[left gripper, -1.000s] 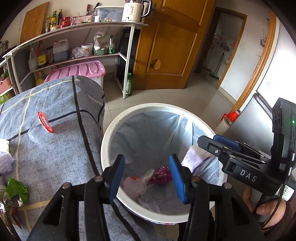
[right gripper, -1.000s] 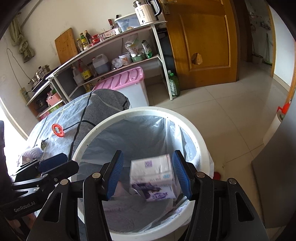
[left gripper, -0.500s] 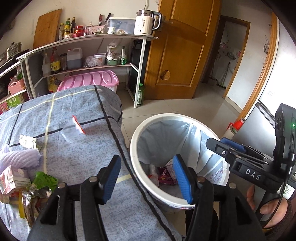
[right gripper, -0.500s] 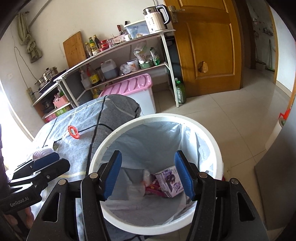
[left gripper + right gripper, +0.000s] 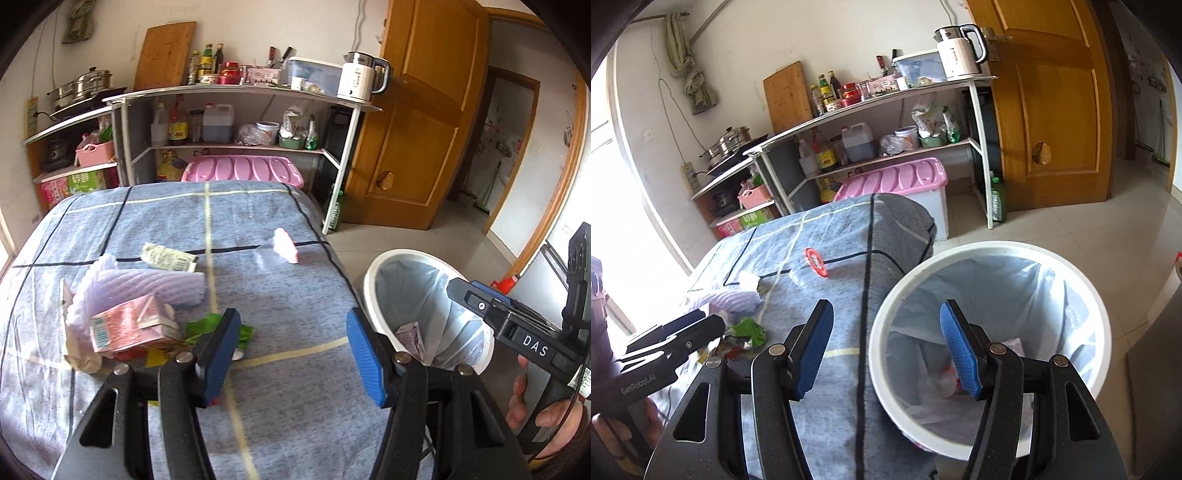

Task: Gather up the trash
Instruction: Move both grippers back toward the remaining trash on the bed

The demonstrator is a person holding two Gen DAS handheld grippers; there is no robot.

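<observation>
A white trash bin (image 5: 373,273) with a clear liner stands on the floor right of the blue-grey clothed table (image 5: 288,302); it also shows in the right wrist view (image 5: 990,249). A purple carton (image 5: 410,334) lies inside it. On the table lie a pink carton (image 5: 125,326), a lilac cloth (image 5: 147,286), a green wrapper (image 5: 207,325), a crumpled paper packet (image 5: 168,257) and a clear cup with a red lid (image 5: 280,249). My left gripper (image 5: 291,350) is open and empty above the table. My right gripper (image 5: 886,347) is open and empty over the bin's left rim.
A metal shelf rack (image 5: 236,96) with bottles, a kettle (image 5: 360,81) and a pink storage box (image 5: 243,171) stands behind the table. A wooden door (image 5: 417,122) is at the back right. A green bottle (image 5: 997,201) stands on the tiled floor.
The purple carton fell from my right gripper into the bin. My left gripper swung left from over the bin to over the table. My right gripper drew back toward the bin's left rim.
</observation>
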